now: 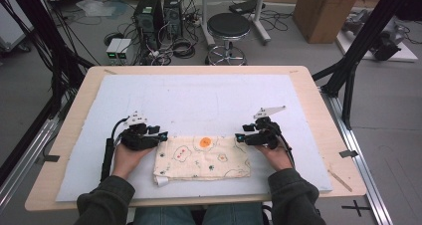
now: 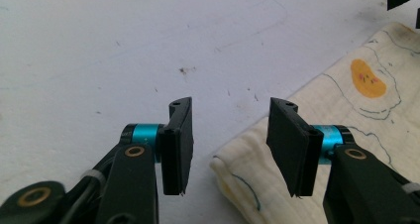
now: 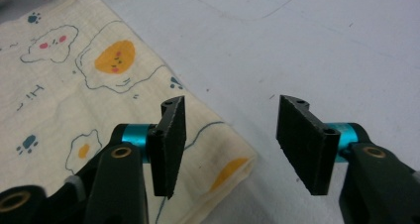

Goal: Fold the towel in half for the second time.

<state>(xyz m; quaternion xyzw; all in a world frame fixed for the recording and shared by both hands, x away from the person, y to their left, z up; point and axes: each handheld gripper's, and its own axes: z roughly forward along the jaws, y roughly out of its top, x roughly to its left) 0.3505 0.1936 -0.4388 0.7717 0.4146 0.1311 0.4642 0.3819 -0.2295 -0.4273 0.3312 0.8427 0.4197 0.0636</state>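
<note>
Between the left gripper's (image 2: pixel 228 149) half-open jaws lies one near corner of the folded cloth (image 1: pixel 201 158), not yet pinched; the right gripper (image 3: pixel 230 147), equally half-open, straddles the other near corner. The cloth lies flat on the white mat (image 1: pixel 199 100), stretching away from both tools. Closing too high could catch only the top layer, so the fold would peel apart; uneven grips might drag it askew.

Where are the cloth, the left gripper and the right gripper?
cloth (image 1: pixel 201 158): high view, middle of the printed fabric.
left gripper (image 2: pixel 230 149): left gripper view, midway between its fingertips.
right gripper (image 3: pixel 230 147): right gripper view, midway between its fingertips.
</note>
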